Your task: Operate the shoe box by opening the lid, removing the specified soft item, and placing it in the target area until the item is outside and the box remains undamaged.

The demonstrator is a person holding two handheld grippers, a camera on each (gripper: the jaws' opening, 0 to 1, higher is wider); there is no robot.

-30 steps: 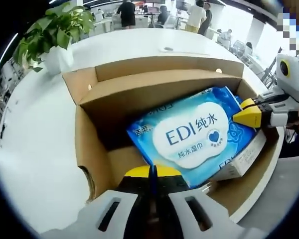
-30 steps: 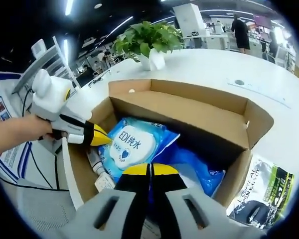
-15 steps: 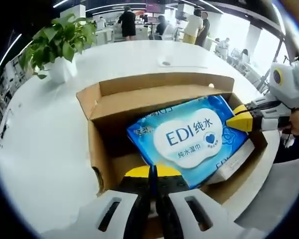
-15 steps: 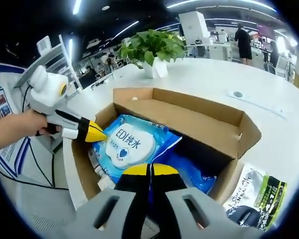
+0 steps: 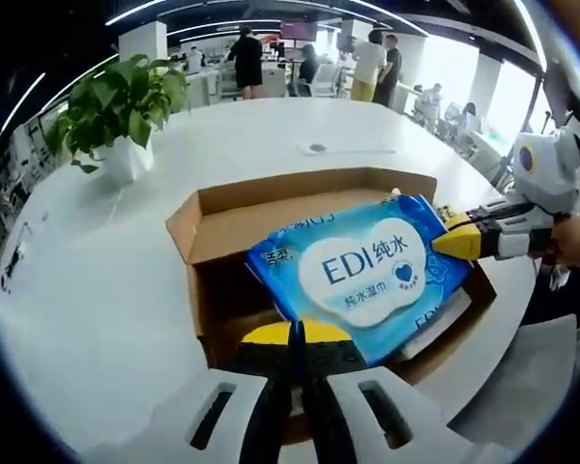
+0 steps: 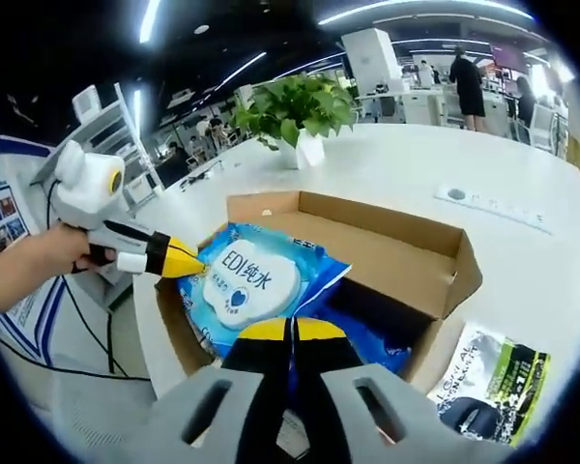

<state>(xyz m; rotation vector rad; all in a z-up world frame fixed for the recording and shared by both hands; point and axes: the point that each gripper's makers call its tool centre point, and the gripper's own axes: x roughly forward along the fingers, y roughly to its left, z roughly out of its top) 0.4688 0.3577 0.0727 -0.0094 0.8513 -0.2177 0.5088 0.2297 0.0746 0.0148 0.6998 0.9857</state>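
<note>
White table (image 5: 97, 290); wet-wipes pack (image 5: 362, 275) reads "EDI 纯水"; box (image 5: 213, 227) open.

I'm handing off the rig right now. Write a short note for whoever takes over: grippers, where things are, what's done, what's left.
Left hand-held gripper: shut on one end of the wet wipes pack.
Right hand-held gripper: shut on the opposite end.
The pack is raised, partly above the rim of the open shoe box on the white table; more blue packs lie inside.
Done: lid open, pack gripped.
Left: carry the pack clear and set it down outside the box.
</note>
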